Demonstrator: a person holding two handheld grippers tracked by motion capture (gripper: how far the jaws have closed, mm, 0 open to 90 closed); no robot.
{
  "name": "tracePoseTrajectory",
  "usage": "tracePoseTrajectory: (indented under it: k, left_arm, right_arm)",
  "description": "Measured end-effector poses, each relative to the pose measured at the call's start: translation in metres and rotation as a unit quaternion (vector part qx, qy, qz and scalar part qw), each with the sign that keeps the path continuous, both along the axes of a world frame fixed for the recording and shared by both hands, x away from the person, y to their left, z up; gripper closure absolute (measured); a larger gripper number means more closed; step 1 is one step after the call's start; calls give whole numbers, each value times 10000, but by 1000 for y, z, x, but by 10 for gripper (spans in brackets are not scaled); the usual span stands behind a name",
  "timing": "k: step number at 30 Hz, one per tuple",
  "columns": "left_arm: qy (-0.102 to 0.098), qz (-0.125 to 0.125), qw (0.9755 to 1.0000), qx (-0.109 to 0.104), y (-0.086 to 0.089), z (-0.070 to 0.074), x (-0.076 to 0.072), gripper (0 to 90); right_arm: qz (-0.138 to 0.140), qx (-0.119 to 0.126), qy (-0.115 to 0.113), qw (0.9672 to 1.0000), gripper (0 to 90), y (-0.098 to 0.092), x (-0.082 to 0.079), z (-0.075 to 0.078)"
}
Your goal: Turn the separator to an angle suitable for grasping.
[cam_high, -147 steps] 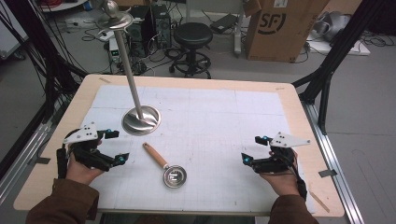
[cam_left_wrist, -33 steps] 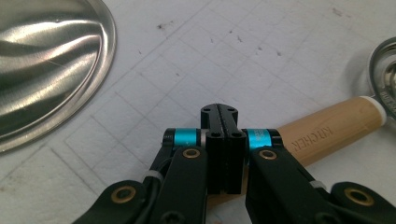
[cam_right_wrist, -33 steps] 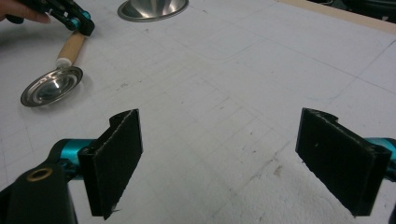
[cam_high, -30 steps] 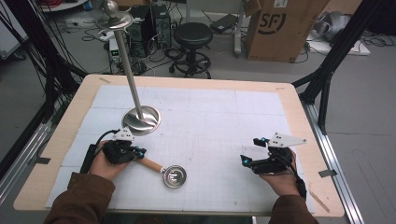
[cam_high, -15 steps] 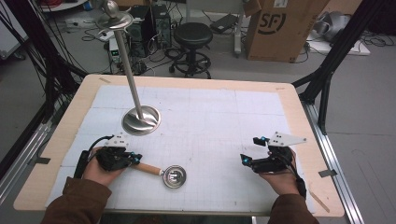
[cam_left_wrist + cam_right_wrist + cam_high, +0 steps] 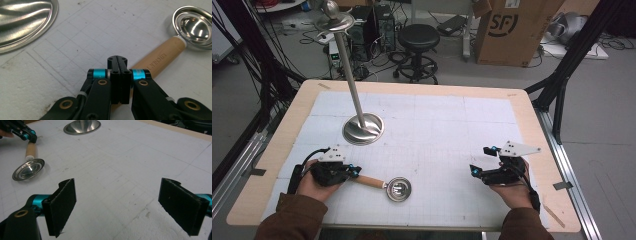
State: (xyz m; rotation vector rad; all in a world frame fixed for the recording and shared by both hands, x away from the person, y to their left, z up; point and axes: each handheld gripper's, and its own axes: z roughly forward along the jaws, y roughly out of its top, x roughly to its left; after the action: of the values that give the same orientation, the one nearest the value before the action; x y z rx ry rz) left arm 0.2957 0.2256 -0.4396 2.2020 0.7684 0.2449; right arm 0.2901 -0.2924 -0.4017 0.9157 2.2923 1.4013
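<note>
White gridded mat covers the wooden table [image 6: 542,125], dark lab floor with cables around it. Nearest the person, two sleeved forearms come in from the 6 o'clock edge.

Left gripper [image 6: 353,173] sits at about 8 o'clock on the mat, jaws pressed fully together; in the left gripper view [image 6: 117,62] they meet flat above the end of the handle, nothing visibly between the pads. Whether the tips touch the wood, cannot tell.

Ladle [image 6: 387,186] lies flat at roughly 7 o'clock, just right of the left gripper: wooden handle [image 6: 160,58] pointing toward 9 o'clock, small steel bowl [image 6: 196,26] facing up at the 3 o'clock end. It also shows in the right gripper view [image 6: 28,167], off at 10 o'clock.

Right gripper [image 6: 477,172] rests at about 4 o'clock, well apart from the ladle, jaws spread wide with bare mat between them [image 6: 117,206].

Farther back, at 10 o'clock, a steel stand [image 6: 363,128] with round base on the mat and a thin pole rising to a small dish on top.

Beyond the table at 12 o'clock: black stool [image 6: 418,37], cardboard box [image 6: 507,30] at 1 o'clock.
</note>
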Motion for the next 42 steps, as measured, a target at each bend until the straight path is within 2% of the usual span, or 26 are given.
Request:
tracePoseTrajectory:
  k: [3, 11, 20, 25, 26, 30, 32, 33, 34, 37, 38, 42]
  left_arm:
    - [58, -50, 9999, 108, -1, -3, -1, 897]
    - [60, -73, 9999, 35, -1, -1, -14, 897]
    - [121, -97, 9998, 94, 3, -3, -25, 897]
    - [68, -164, 9998, 91, 2, -2, -27, 897]
    - [-1, -183, 9998, 8, 1, 0, -27, 895]
    - [-85, -309, 9994, -157, -2, 4, -25, 835]
    - [-110, -345, 9991, -208, -3, 5, -25, 774]
    - [-146, -365, 9989, -239, -3, 5, -25, 737]
    - [-220, -410, 9986, -267, -5, 7, -25, 737]
    - [-414, -578, 9968, -356, -7, 13, -27, 633]
    - [-414, -578, 9968, -356, -7, 13, -27, 606]
    - [-544, -583, 9946, -662, -1, 20, -27, 529]
  right_arm:
    - [3, 5, 3, 10000, 135, 0, 0, 0]
    - [6, 15, 26, 10000, 135, -1, 0, 0]
    - [-2, 76, -5, 10000, 135, -2, 0, 1]
    - [-11, 63, 7, 10000, 135, -2, 0, 1]
    - [-14, 61, 14, 10000, 135, -2, 0, 1]
    - [-10, 54, 18, 10000, 135, -2, 0, 1]
    - [-7, 43, 16, 10000, 135, -2, 0, 1]
    - [-9, 38, 17, 10000, 135, -2, 0, 1]
    - [-9, 38, 17, 10000, 135, -2, 0, 1]
    - [-13, 26, 20, 10000, 135, -2, -1, 1]
    - [-8, 24, 19, 10000, 135, -2, -2, 1]
    - [0, 13, 22, 10000, 135, -2, -2, 1]
